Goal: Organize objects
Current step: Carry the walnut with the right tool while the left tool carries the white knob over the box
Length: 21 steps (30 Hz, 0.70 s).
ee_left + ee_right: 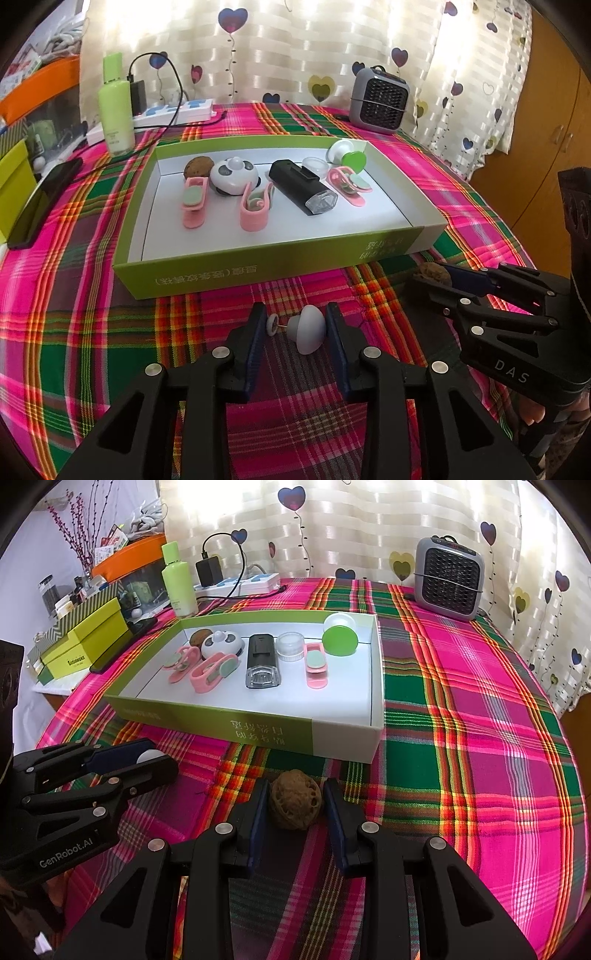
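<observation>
Both your grippers sit low over the plaid cloth, each with a small thing between narrow jaws.

Your left gripper (297,328) has its jaws set narrow around a white mushroom-shaped knob (308,332): the right pad touches its cap, while the left pad meets only the small disc on its pin. Your right gripper (295,805) is closed to a narrow gap on a walnut (294,804), both pads against its sides. At twelve o'clock from both grippers lies the open green box (258,258), holding pink clips, a panda-shaped gadget (233,177), a black bike light (301,188), a second walnut (198,165) and a green-capped knob (349,155). Past the box, a grey fan heater (448,578) stands at one o'clock and a green bottle (115,110) at eleven.
</observation>
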Tool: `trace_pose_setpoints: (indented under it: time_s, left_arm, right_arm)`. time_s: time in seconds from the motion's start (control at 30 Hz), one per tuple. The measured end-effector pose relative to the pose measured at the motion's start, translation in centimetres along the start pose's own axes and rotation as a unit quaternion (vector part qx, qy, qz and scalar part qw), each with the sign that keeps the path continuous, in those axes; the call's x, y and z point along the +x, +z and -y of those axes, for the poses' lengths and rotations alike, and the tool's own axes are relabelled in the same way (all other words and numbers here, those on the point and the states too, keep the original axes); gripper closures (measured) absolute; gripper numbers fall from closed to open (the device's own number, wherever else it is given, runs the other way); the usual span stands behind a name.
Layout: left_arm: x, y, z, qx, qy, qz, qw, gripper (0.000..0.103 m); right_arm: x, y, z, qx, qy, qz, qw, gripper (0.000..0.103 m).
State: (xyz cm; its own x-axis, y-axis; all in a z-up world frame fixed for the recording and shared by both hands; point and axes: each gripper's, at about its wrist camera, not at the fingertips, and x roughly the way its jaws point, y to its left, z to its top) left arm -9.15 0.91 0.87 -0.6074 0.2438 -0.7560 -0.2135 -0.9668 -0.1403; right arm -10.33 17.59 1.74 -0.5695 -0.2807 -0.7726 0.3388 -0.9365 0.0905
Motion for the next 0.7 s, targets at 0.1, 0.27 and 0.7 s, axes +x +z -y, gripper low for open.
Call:
trace_pose_setpoints:
  time_s: [0.1,0.27,0.7]
  left_arm:
    - [0.0,0.0,0.0,0.0,0.001,0.0,1.0,0.073]
    - [-0.3,-0.1,0.1,0.003,0.005,0.003,1.0,0.073]
    - [-1.7,0.4,0.2,0.003,0.003,0.019,0.9998,0.073]
  right_arm:
    - [0.0,0.0,0.0,0.001,-0.001,0.0,1.0,0.072]
    - [-0.2,0.0,-0.2,-0.001,0.004,0.003,1.0,0.072]
    - [-1.6,0.6,-1.0,-0.003,0.009,0.024,1.0,0.072]
